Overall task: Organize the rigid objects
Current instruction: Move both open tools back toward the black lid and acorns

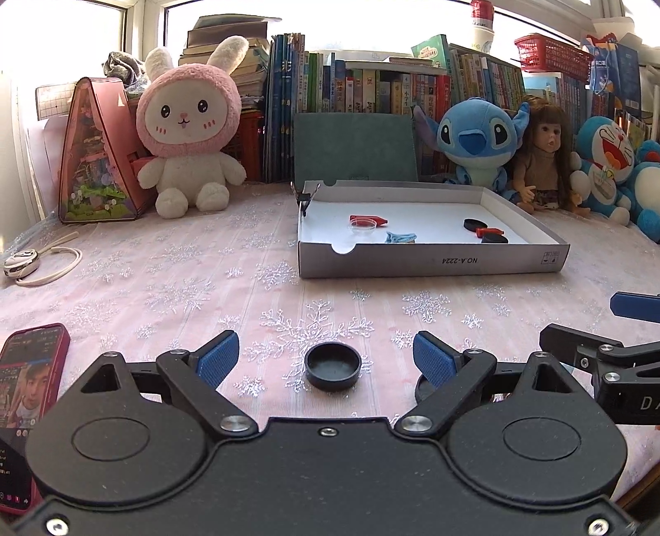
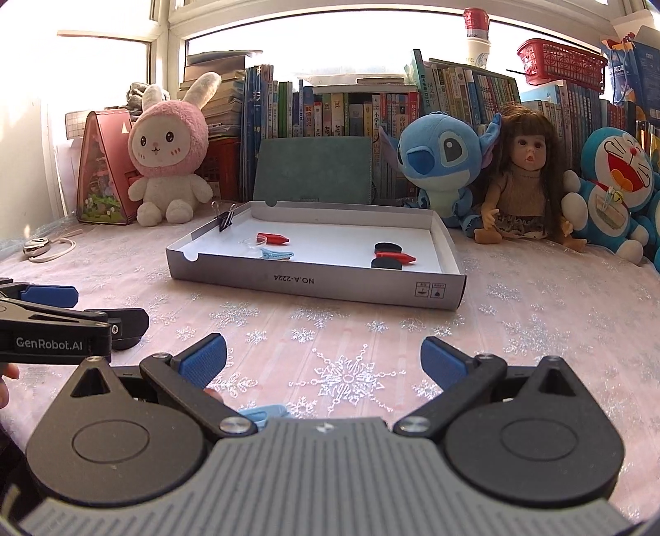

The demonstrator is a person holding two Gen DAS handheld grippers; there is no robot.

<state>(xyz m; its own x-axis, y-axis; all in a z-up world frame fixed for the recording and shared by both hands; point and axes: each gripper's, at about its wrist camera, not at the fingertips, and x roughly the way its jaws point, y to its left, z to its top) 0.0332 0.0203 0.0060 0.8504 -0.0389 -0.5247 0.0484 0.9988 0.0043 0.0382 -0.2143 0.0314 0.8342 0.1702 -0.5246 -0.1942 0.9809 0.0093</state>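
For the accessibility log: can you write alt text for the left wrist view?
The left gripper hovers open over a pink snowflake tablecloth, its blue-padded fingers on either side of a round black plastic cap. Beyond lies a shallow grey cardboard tray of small items, before plush toys and books.

Daylight floods from the blown-out window (image 1: 350, 24) at twelve o'clock; focus stays sharp, fisheye bending and darkening every corner.

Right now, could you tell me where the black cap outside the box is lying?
In the left wrist view the black cap lies on the tablecloth between the open left gripper fingers, nearer the camera than the box.
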